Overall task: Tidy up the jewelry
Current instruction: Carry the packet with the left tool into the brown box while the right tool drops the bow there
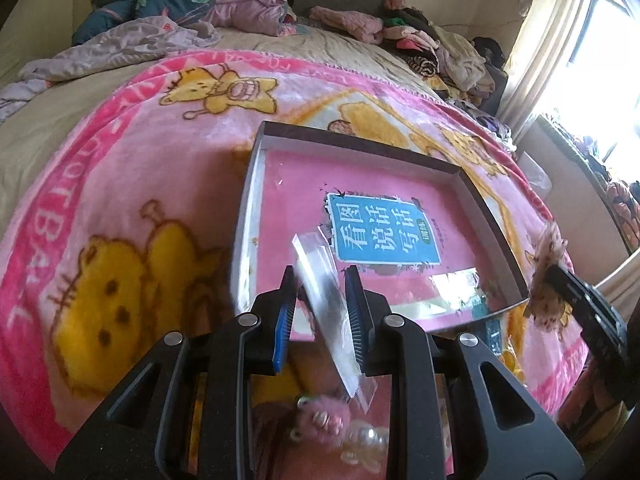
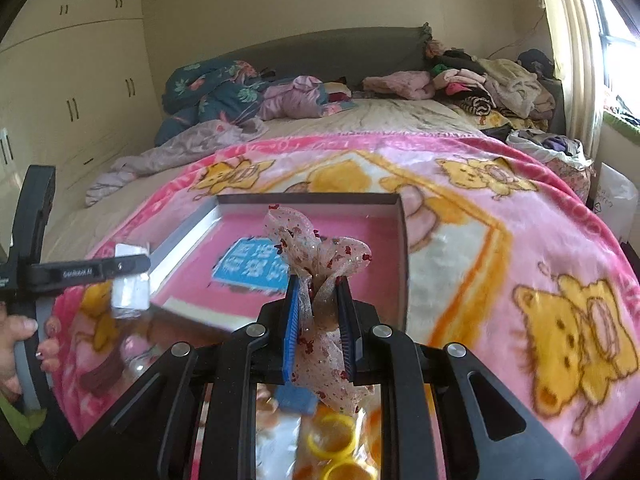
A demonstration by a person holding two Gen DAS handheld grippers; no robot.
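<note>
My left gripper (image 1: 320, 276) is shut on a clear plastic packet (image 1: 326, 304), held tilted above the near left part of the open shallow box (image 1: 256, 168). The box has a pink book with a blue label (image 1: 380, 228) lying in it. My right gripper (image 2: 318, 284) is shut on a sheer ribbon bow with red dots (image 2: 316, 248), held above the box's near edge (image 2: 402, 248). The bow also shows in the left wrist view (image 1: 548, 264) at the box's right corner. The packet shows in the right wrist view (image 2: 130, 284) at the left.
The box lies on a pink bear-print blanket (image 1: 120, 200) on a bed. Piled clothes (image 2: 492, 84) and bedding (image 2: 216, 88) lie at the far end. Hair ties and small trinkets (image 1: 332, 420) lie below the left gripper; yellow rings (image 2: 332, 432) lie below the right one. A window is at right.
</note>
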